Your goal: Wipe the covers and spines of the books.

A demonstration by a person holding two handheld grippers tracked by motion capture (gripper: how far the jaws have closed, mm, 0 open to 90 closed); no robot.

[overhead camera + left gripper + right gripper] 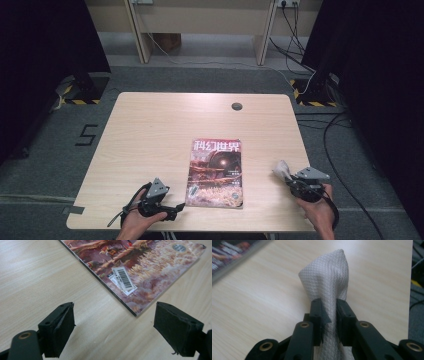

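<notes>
Wooden table (150,130) stands on grey carpet (45,165).

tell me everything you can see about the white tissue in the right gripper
The white tissue is a paper towel with a fine diamond-embossed texture, bunched into a soft crumpled peak. The right gripper pinches it between both black pads, so it sticks out past the jaws above the light wooden table, right of the magazine.

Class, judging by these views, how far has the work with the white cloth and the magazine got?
Done: the right tongs are shut on the white cloth. In hand: the cloth is held beside the magazine. Left: probably wiping the cover. The left tongs stand open at its corner, not touching it.
</notes>
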